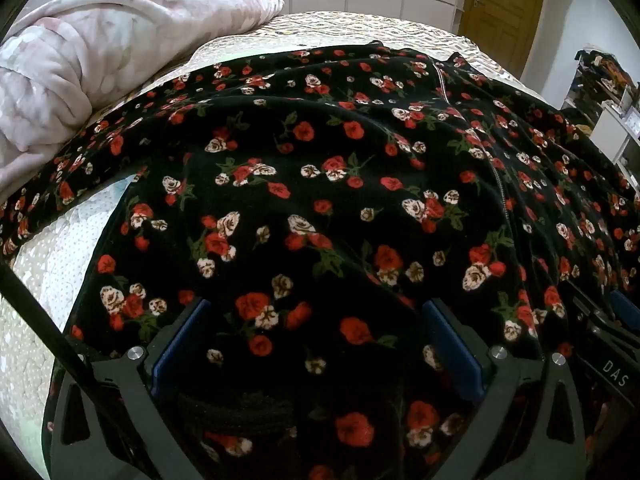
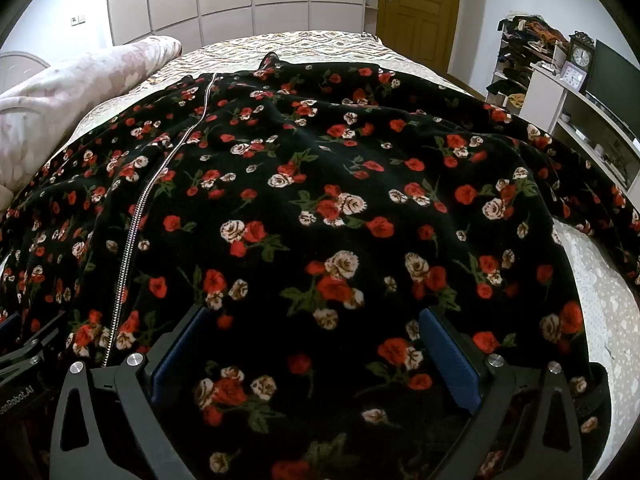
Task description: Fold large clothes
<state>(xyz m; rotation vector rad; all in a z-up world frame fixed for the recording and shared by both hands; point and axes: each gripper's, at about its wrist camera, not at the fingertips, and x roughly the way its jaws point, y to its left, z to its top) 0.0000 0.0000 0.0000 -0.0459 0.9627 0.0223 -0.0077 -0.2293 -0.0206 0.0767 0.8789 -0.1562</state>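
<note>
Folding is judged barely begun: the floral garment (image 2: 320, 208) is being kept spread flat across the bed (image 2: 304, 46), zipper (image 2: 132, 236) closed and sleeves unfolded. Left tool (image 1: 316, 344) and right tool (image 2: 316, 348) are being held released, fully parted above its near hem, nothing gripped.

The flowered black garment (image 1: 320, 200) runs off the lower and right edges of the left wrist view and hides most of the bed (image 1: 360, 26) beneath it. In the right wrist view its left side leaves the frame. The clutter on the shelves (image 2: 520, 40) at upper right is too small to identify.
</note>
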